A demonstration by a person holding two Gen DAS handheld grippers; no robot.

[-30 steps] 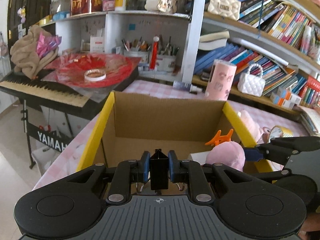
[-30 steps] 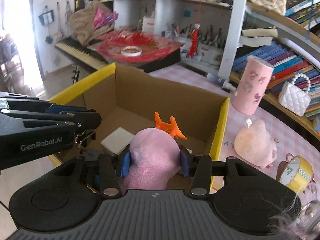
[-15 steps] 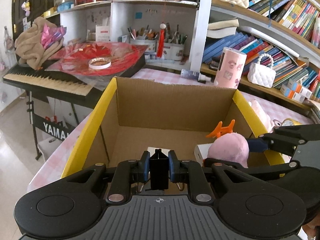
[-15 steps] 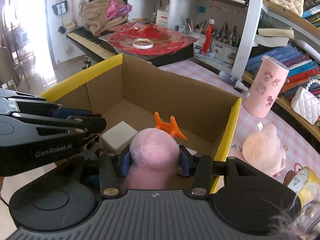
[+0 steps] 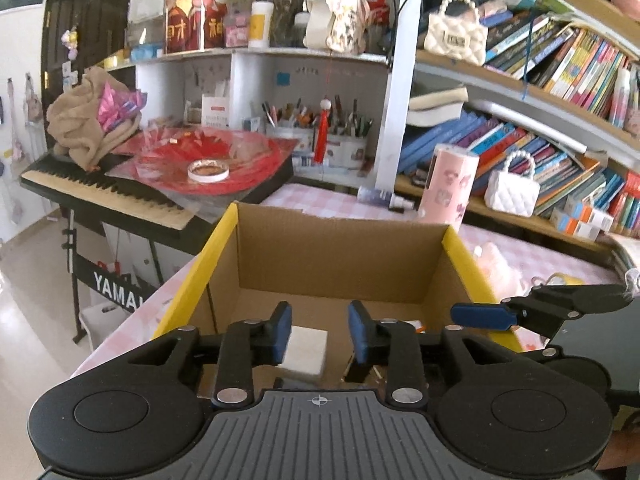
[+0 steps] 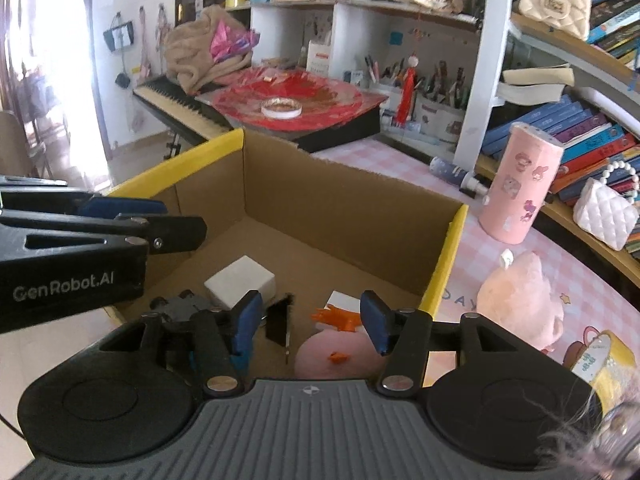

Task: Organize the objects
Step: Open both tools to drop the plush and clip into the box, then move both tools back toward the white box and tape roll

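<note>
A cardboard box with yellow rims stands on the pink checked table. My left gripper is open and empty above the box's near side. My right gripper is open and empty above the box. Inside lie a white block, a black binder clip, a pink plush ball, an orange claw clip and a grey item. The left gripper shows at the left of the right wrist view.
A peach plush toy, a yellow tape roll and a pink tumbler stand on the table right of the box. A keyboard with red wrapping is to the left. Bookshelves line the back.
My left gripper opened and let go of the black binder clip. My right gripper opened and let go of the pink plush ball. Both items now lie in the box.
</note>
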